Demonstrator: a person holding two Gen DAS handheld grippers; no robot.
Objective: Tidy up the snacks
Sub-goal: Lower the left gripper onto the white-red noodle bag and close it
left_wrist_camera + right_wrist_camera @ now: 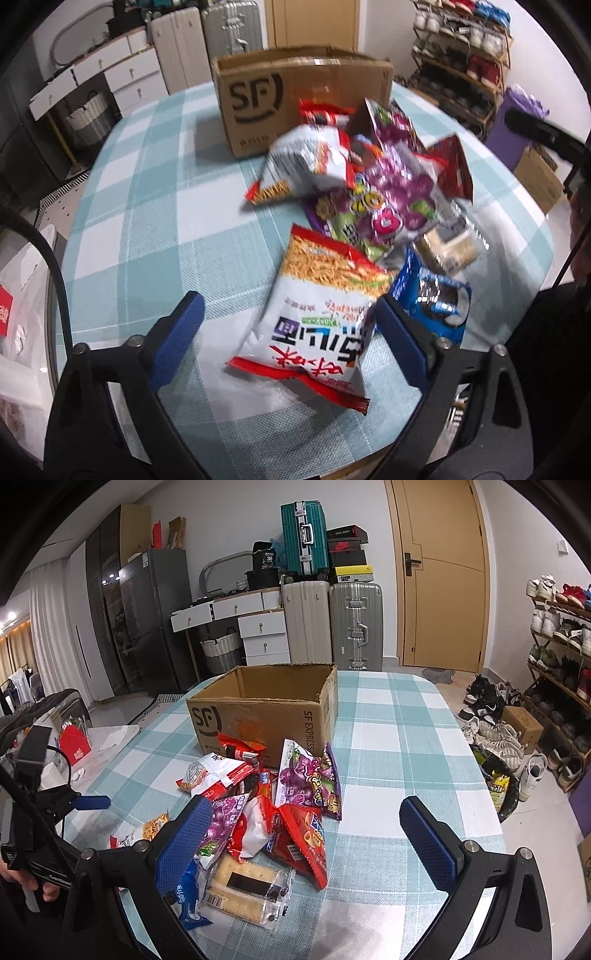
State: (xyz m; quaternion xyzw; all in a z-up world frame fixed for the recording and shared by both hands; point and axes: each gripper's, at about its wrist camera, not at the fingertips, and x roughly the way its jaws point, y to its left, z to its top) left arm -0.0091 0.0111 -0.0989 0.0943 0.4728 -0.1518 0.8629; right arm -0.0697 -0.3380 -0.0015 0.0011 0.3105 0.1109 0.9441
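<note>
Checked tablecloth (399, 738) carries everything. SF cardboard box (266, 709) stands open, apparently empty; judging by that, sorting has barely begun. Snack pile (280, 805) lies just in front of the box, all packets still out. Left gripper (288, 325), fingers spread, straddles the noodle-snack bag (314, 306) without pressing. Right gripper (306, 830) hangs wide open near the pile, holding nothing.

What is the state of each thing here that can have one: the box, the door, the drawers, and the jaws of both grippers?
Cardboard box: open on top, nothing visible inside.
Door: closed.
Top left drawer: pulled out.
Left gripper: jaws open, astride the noodle snack bag, not pressing it.
Right gripper: jaws open, holding nothing.
</note>
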